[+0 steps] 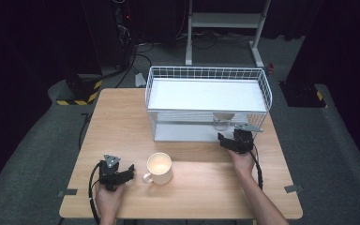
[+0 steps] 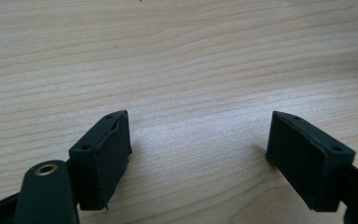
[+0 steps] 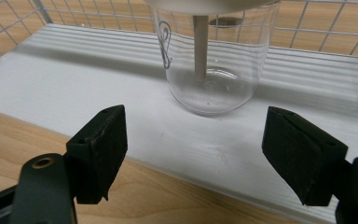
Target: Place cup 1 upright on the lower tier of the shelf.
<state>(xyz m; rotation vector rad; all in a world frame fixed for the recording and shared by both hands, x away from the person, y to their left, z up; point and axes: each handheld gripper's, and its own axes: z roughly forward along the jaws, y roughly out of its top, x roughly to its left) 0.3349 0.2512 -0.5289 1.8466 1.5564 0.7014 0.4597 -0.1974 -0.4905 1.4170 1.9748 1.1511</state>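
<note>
I am looking at my right hand-held gripper (image 1: 228, 139) hovering at the front edge of the white wire rack (image 1: 206, 75) that is standing on the wooden counter (image 1: 122, 122). Its jaws are standing apart with nothing between them. In the right gripper view the right hand-held gripper (image 3: 193, 151) is pointing at a clear glass jar (image 3: 209, 60) sitting just ahead of the jaws on the rack's white lower shelf (image 3: 51, 70), apart from both pads. The jar is standing upright, with a pale stick rising inside it and a light lid across its top. From above, the jar (image 1: 221, 123) is showing under the rack's upper tray, near the right front corner.

My left hand-held gripper (image 1: 128, 172) is resting low over the near left part of the counter, just beside a cream mug (image 1: 159, 167) whose handle is facing it. In the left gripper view the left hand-held gripper (image 2: 198, 149) is also holding its jaws apart, with bare wood (image 2: 191, 70) between them.
</note>
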